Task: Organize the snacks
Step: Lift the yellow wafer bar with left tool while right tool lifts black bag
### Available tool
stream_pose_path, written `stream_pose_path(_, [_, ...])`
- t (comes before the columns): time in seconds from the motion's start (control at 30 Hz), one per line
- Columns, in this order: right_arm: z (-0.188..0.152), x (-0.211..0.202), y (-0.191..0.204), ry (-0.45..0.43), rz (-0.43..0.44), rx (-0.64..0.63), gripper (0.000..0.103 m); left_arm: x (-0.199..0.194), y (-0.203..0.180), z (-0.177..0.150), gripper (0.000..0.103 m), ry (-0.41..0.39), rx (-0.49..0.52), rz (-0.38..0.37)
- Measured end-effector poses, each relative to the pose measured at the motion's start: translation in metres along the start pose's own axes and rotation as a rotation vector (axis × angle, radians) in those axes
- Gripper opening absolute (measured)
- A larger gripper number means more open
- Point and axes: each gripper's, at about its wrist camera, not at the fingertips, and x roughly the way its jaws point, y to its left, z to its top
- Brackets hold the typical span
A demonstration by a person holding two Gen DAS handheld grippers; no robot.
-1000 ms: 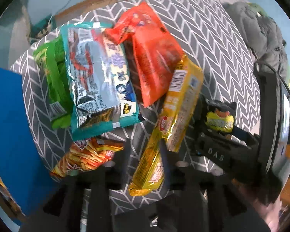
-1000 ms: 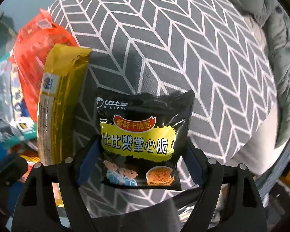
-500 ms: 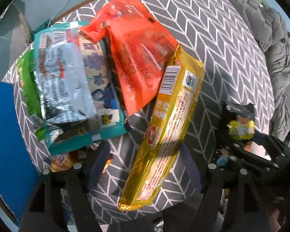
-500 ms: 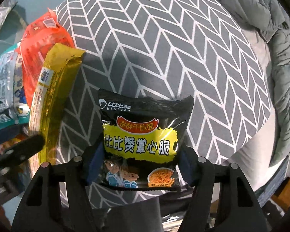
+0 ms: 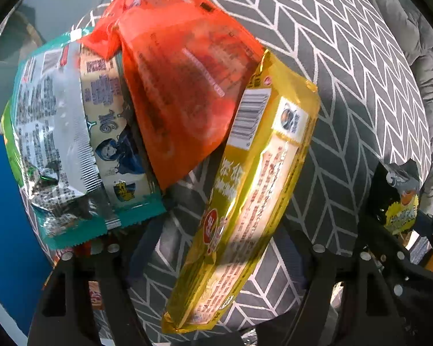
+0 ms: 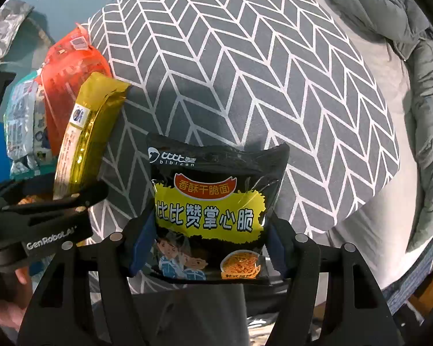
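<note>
Snacks: yellow packet [image 5: 245,190] lies on the chevron cushion [image 5: 346,66] between the spread left gripper [image 5: 216,256], right gripper [image 6: 207,248] pinching black noodle packet [image 6: 213,213]; slick foil could slip out.

Free: bare right half of chevron cushion [image 6: 259,66], open to approach | Blocked: left side piled with orange packet [image 5: 184,92], teal packet [image 5: 72,144], yellow pack [image 5: 245,196] | Centre: black noodle packet [image 6: 210,213] | Right edge: grey bedding [image 6: 424,115]
</note>
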Motion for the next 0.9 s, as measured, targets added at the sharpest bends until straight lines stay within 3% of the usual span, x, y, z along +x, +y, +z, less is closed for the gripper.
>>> stream_pose_path(0.07, [0.003,-0.003,0.0,0.0,0.005,-0.014,0.067,-0.004,0.0,0.007,0.047,-0.02,0.011,-0.012])
stream_pose_path(0.13, [0.004,-0.007,0.001,-0.005,0.011,-0.031,0.067,-0.008,-0.003,0.008,0.036,-0.021,0.028,-0.034])
stream_pose_path(0.37, [0.008,-0.031,0.014,-0.026,0.017,-0.077,0.067,-0.021,0.002,0.004,0.032,-0.044,0.041,-0.06])
stream_pose_path(0.9, [0.002,-0.081,0.03,-0.077,0.027,-0.134,0.067,-0.1,0.035,-0.039,0.032,-0.141,-0.004,-0.14])
